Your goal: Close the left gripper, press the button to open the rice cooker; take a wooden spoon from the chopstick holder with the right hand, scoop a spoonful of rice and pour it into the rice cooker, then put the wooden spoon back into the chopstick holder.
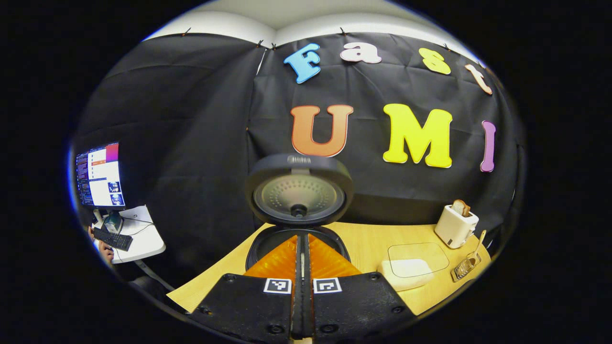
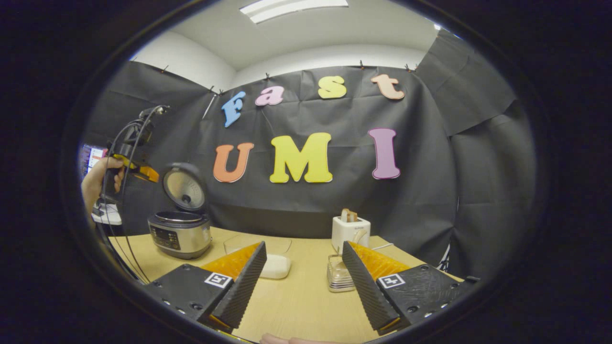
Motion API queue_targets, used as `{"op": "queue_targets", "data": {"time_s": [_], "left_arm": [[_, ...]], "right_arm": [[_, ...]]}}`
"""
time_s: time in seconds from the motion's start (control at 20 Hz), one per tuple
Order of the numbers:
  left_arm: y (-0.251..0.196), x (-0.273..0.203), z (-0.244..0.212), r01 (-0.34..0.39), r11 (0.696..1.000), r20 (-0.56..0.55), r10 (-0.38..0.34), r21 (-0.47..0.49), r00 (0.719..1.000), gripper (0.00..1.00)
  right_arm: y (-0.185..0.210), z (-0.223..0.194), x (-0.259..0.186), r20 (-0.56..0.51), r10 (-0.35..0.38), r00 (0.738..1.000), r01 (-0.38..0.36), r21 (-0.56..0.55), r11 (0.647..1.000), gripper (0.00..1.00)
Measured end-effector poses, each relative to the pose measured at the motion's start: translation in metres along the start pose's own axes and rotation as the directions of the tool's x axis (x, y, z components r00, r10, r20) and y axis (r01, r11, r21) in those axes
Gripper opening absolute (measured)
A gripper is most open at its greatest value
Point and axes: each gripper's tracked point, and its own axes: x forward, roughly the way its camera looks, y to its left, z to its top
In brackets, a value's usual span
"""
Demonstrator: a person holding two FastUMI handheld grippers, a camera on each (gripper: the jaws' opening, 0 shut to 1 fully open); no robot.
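Step 1 looks done: rice cooker (image 2: 180, 233) sits far left on the surface (image 2: 296, 301) w/ lid up. Left gripper (image 1: 302, 267) has fingers pressed together, empty, above the open pot. Right gripper (image 2: 302, 282) is spread wide, holding nothing. Next, I'd say: right goes for the wooden spoon (image 1: 479, 241) standing in the chopstick holder (image 2: 338, 274), just ahead by the toaster (image 2: 350, 231). Count: 1 cooker, 1 spoon, 1 holder, 1 toaster, 1 rice tub (image 2: 274, 265).

**Table & what's on it**

Light wood table (image 2: 296, 296). Cooker (image 2: 180, 233) far left, lid up. White rice tub (image 2: 275, 266) mid w/ clear lid (image 2: 239, 243) just behind. Toaster (image 2: 350, 231) far, right of mid. Clear holder (image 2: 337, 277) near toaster.
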Motion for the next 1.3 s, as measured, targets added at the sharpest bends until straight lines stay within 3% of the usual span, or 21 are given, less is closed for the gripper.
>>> {"op": "queue_targets", "data": {"time_s": [0.1, 0.15, 0.2, 0.25, 0.3, 0.35, 0.4, 0.45, 0.6, 0.65, 0.85, 1.3], "left_arm": [[-0.011, -0.016, 0.003, 0.041, 0.999, 0.048, -0.043, 0.026, 0.998, 0.03], [-0.014, -0.022, 0.005, 0.053, 0.998, 0.076, -0.057, 0.043, 0.996, 0.08], [-0.018, -0.03, 0.003, 0.06, 0.997, 0.089, -0.065, 0.055, 0.994, 0.23], [-0.022, -0.036, -0.001, 0.067, 0.996, 0.09, -0.073, 0.067, 0.993, 0.33], [-0.028, -0.039, -0.007, 0.081, 0.994, 0.081, -0.087, 0.07, 0.993, 0.37], [-0.035, -0.044, -0.011, 0.103, 0.992, 0.079, -0.108, 0.074, 0.991, 0.5], [-0.041, -0.046, -0.014, 0.115, 0.99, 0.075, -0.121, 0.084, 0.99, 0.48], [-0.043, -0.049, -0.016, 0.118, 0.988, 0.084, -0.126, 0.097, 0.989, 0.52], [-0.049, -0.056, -0.025, 0.12, 0.985, 0.105, -0.133, 0.125, 0.985, 0.74], [-0.053, -0.058, -0.032, 0.123, 0.985, 0.1, -0.136, 0.122, 0.986, 0.9], [-0.06, -0.063, -0.049, 0.122, 0.989, 0.126, -0.131, 0.079, 0.983, 0.98], [-0.084, -0.076, -0.081, 0.199, 0.98, 0.133, -0.201, 0.031, 0.97, 0.98]], "right_arm": [[-0.003, -0.002, 0.0, -0.005, -0.008, 1.0, 0.008, -0.004, 1.0, 0.95], [-0.005, -0.002, 0.001, -0.01, -0.013, 1.0, 0.013, -0.003, 1.0, 0.95], [-0.006, -0.004, 0.002, -0.015, -0.016, 1.0, 0.016, 0.002, 1.0, 0.95], [-0.008, -0.004, 0.003, -0.02, -0.02, 1.0, 0.02, 0.008, 1.0, 0.95], [-0.008, -0.005, 0.004, -0.024, -0.023, 0.999, 0.023, 0.013, 1.0, 0.95], [-0.009, -0.006, 0.004, -0.029, -0.026, 0.999, 0.026, 0.016, 1.0, 0.95], [-0.01, -0.008, 0.004, -0.033, -0.028, 0.999, 0.029, 0.016, 0.999, 0.95], [-0.012, -0.009, 0.005, -0.037, -0.033, 0.999, 0.033, 0.012, 0.999, 0.95], [-0.019, -0.012, 0.009, -0.044, -0.049, 0.998, 0.05, 0.006, 0.999, 0.97], [-0.022, -0.012, 0.01, -0.045, -0.055, 0.997, 0.055, 0.006, 0.998, 0.97], [-0.04, -0.014, 0.023, -0.051, -0.091, 0.995, 0.09, -0.014, 0.996, 0.95], [-0.082, -0.041, 0.082, -0.147, -0.144, 0.979, 0.147, 0.006, 0.989, 0.97]]}}
